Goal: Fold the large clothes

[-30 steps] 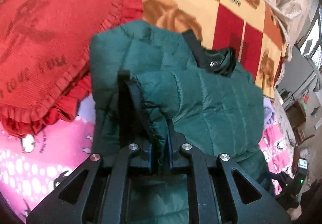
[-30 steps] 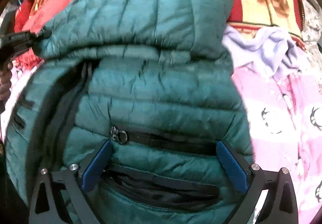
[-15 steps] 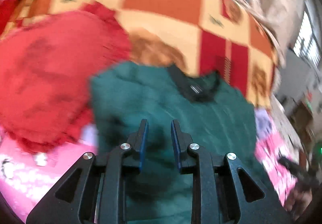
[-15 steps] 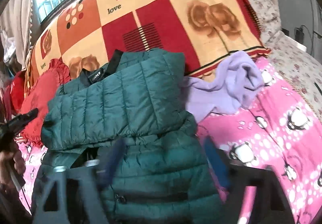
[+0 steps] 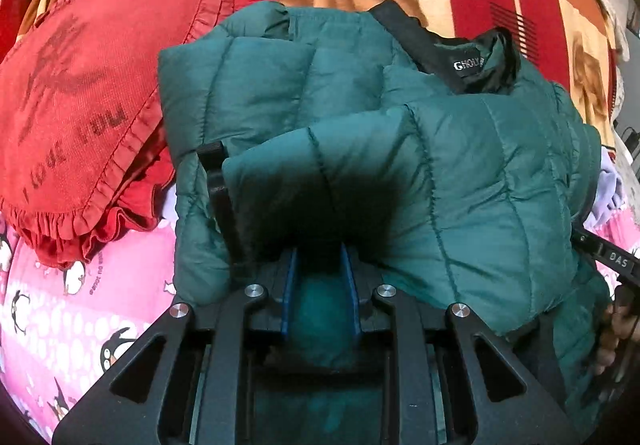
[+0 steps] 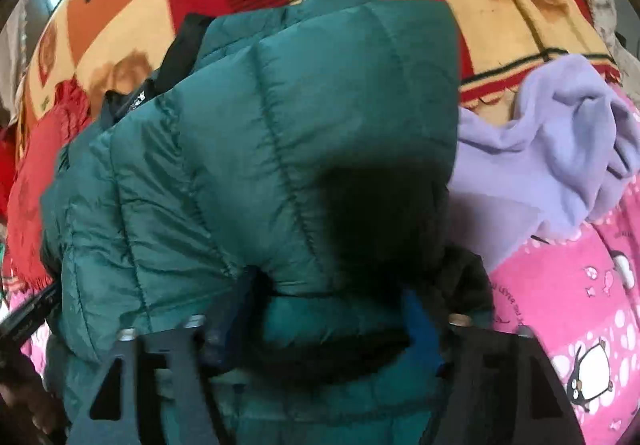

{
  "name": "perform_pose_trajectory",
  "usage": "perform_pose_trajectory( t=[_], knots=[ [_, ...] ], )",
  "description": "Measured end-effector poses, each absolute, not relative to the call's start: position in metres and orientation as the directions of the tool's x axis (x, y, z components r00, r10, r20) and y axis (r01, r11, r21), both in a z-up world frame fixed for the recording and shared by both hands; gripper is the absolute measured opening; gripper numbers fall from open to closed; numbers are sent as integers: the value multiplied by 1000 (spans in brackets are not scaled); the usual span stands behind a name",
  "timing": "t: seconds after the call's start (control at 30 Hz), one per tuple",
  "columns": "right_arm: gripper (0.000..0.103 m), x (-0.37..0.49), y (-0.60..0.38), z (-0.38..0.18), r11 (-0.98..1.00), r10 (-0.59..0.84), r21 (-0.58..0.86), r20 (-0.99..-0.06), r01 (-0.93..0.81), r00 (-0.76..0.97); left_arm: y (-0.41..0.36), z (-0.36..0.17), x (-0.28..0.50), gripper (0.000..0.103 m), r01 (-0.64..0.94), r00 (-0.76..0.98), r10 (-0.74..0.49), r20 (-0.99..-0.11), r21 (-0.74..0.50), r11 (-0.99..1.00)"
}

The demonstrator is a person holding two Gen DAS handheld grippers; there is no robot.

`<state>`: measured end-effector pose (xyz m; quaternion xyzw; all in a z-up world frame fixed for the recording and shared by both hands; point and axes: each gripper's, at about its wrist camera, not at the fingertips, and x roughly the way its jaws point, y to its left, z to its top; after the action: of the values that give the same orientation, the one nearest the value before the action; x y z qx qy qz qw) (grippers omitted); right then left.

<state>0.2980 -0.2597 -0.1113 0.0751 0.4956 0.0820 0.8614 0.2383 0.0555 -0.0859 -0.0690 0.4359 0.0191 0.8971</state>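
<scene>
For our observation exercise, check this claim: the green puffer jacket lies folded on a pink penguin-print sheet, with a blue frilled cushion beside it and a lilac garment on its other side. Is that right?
One detail is wrong: the frilled cushion is red, not blue, as the left wrist view shows. The rest stands: the green puffer jacket lies folded on the pink penguin-print sheet, with the lilac garment on its other side.

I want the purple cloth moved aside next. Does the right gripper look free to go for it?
Probably yes: the purple cloth lies uncovered beside the green jacket, and the right gripper looks open, though blurred.
</scene>
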Motion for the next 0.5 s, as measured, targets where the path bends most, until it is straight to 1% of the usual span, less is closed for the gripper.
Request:
perform_pose_trajectory(
  t=[0.03,0.07,0.17,0.2,0.23,0.3,0.37,0.4,0.47,0.5],
  knots=[
    [98,300,-259,-112,976,214,206,-855,-69,472,56,-86,241,21,-102,609,-30,-793,-116,988],
    [101,301,-257,-113,976,217,201,-867,-84,449,59,-87,243,21,-112,601,-41,-798,-136,984],
    [102,297,-253,-113,973,226,185,-867,-135,444,66,-92,244,22,-116,612,-87,-786,-198,973],
    [102,296,-255,-107,972,231,188,-863,-139,449,67,-93,242,22,-113,620,-97,-779,-211,971],
    [99,294,-257,-99,972,232,189,-859,-138,456,69,-95,240,22,-110,631,-112,-767,-231,967],
    [98,287,-264,-74,978,207,174,-837,-114,506,74,-95,237,22,-110,639,-138,-757,-267,957],
    [98,279,-270,-45,973,232,196,-783,-126,577,76,-87,232,22,-109,649,-134,-749,-266,958],
    [98,274,-273,-29,970,241,202,-737,-135,631,77,-78,228,22,-117,664,-108,-740,-246,962],
    [98,272,-275,-10,972,230,192,-648,-136,726,76,-57,215,22,-132,727,-48,-685,-208,969],
    [98,274,-273,-4,970,236,192,-595,-149,769,74,-50,214,22,-127,745,-46,-666,-209,970]
  ],
)
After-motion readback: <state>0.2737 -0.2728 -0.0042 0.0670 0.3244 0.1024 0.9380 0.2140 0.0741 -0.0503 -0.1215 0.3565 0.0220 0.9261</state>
